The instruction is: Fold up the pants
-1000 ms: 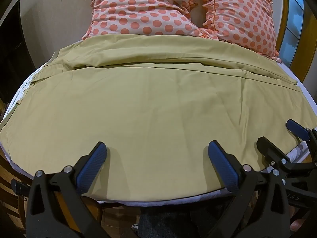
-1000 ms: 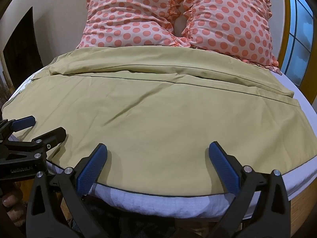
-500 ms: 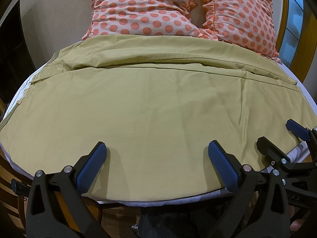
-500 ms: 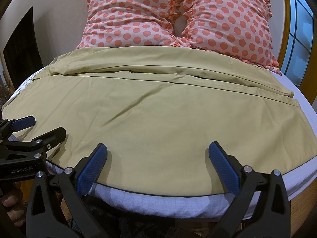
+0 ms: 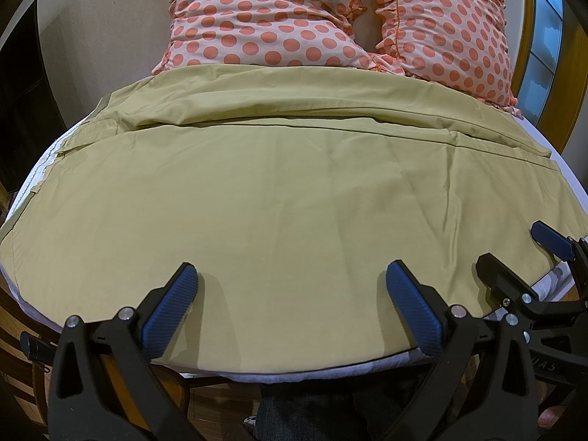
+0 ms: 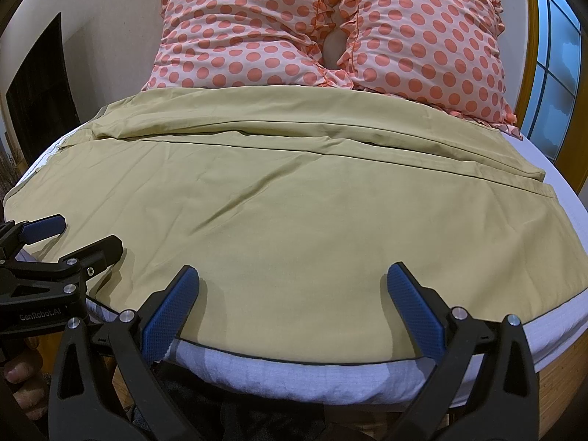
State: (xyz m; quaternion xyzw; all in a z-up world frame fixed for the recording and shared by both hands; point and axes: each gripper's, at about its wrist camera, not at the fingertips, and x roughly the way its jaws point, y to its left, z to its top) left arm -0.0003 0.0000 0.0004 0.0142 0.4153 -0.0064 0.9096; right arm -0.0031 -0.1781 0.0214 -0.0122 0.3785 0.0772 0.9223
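Olive-yellow pants lie spread flat across the bed, legs side by side running left to right; they also fill the right wrist view. My left gripper is open and empty, its blue pads just above the near edge of the fabric. My right gripper is open and empty over the same near edge. The right gripper also shows at the right edge of the left wrist view, and the left gripper at the left edge of the right wrist view.
Two pink polka-dot pillows stand at the head of the bed behind the pants. The white mattress edge runs just below the fabric. A window is at the right, a dark opening at the left.
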